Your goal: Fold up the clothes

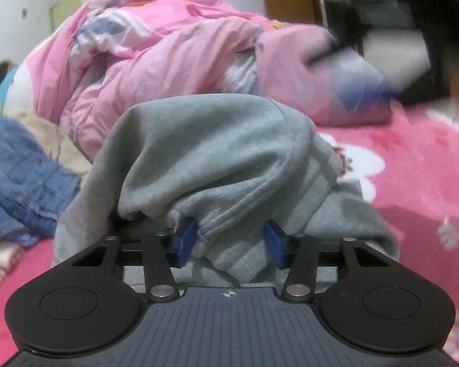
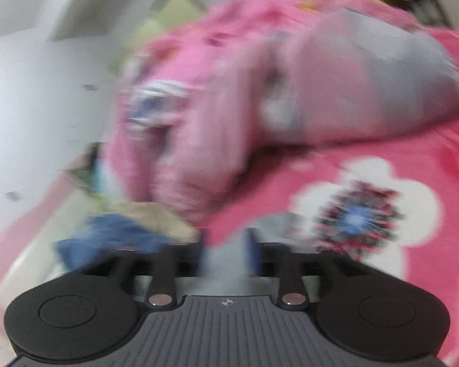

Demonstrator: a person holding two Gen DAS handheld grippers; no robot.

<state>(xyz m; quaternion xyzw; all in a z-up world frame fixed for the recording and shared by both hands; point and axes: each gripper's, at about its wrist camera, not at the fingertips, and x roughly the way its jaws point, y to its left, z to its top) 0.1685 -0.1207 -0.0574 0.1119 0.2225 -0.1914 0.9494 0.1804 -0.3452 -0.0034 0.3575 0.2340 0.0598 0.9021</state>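
Left wrist view: the left gripper [image 1: 231,240] pinches the grey sweatshirt [image 1: 211,153], bunched at the bed's [image 1: 413,165] near edge. Right gripper [image 2: 226,253], too blurred to tell. That ribbed hem could slip free, I reckon.

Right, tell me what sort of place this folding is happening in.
Most likely a bedroom, with the work done on a bed. A pink flowered bedspread covers the surface, a crumpled pink quilt is heaped at the back, and loose clothes lie about: a grey sweatshirt and blue jeans.
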